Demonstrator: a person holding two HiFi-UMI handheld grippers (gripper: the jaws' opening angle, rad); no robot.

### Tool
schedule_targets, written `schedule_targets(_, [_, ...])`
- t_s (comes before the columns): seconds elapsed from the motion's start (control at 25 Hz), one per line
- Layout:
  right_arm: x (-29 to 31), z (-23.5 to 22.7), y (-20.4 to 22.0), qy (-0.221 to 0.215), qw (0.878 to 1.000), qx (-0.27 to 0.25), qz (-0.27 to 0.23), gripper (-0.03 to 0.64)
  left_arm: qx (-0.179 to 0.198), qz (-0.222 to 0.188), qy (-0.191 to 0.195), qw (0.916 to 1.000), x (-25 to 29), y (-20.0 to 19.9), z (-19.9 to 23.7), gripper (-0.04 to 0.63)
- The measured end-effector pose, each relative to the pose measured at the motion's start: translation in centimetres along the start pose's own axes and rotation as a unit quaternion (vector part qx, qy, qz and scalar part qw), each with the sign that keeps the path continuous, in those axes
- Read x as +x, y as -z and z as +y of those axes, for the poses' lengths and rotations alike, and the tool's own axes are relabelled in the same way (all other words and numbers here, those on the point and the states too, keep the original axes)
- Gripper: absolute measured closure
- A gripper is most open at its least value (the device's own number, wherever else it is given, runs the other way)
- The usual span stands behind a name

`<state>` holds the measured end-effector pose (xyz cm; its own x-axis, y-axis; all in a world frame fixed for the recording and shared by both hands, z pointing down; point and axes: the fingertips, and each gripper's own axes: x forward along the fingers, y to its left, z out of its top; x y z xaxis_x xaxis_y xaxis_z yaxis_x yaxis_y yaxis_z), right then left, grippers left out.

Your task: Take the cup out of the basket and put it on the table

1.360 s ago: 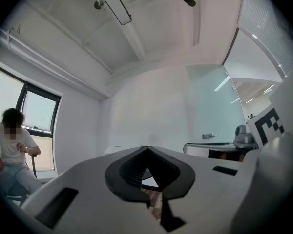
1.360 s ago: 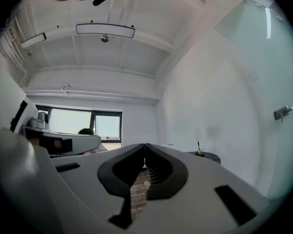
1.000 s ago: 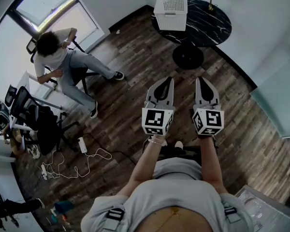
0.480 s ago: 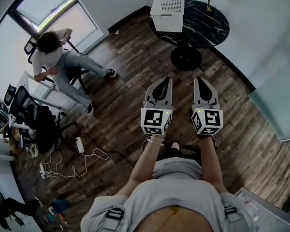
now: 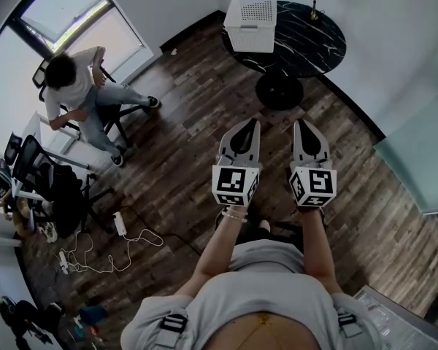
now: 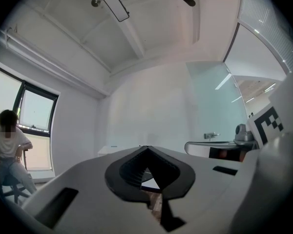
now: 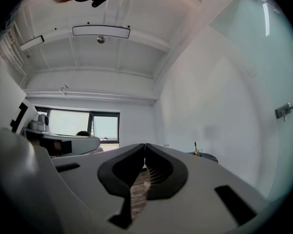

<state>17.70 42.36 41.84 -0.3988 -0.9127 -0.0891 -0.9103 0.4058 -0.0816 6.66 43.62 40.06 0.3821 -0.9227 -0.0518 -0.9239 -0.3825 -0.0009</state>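
Note:
A white perforated basket [image 5: 252, 22] stands on the left part of a round black marble table [image 5: 315, 41] far ahead across the room. No cup shows; the inside of the basket is hidden. My left gripper [image 5: 252, 122] and right gripper [image 5: 302, 121] are held side by side at waist height, pointing toward the table and well short of it. Both are shut with nothing between the jaws. The left gripper view shows its tips [image 6: 145, 146] meeting, and the right gripper view shows the same for its tips [image 7: 145, 144].
A small dark upright object [image 5: 314, 9] stands at the table's far edge. A person [image 5: 77, 86] sits on a chair at the left by the window, near a desk and office chairs [image 5: 47, 184]. A power strip with cables [image 5: 120, 224] lies on the wood floor.
The view has crept forward toward the table. The seated person has drawn the legs in. Both grippers stay shut and level.

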Motion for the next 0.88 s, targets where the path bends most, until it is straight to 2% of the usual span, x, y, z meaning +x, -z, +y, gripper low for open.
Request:
schedule_targets(0.52, [8.0,-1.5,-0.2,0.032,0.999,-0.008,-0.005,0.608,-0.006,-0.003,0.035,0.9994,7.4,-0.2,4.7,0.589])
schedule_targets(0.88, [13.4,0.4,0.4,0.043,0.999,-0.011,-0.004,0.609,-0.011,-0.005,0.057,0.9983,10.7,-0.1,9.3,0.589])
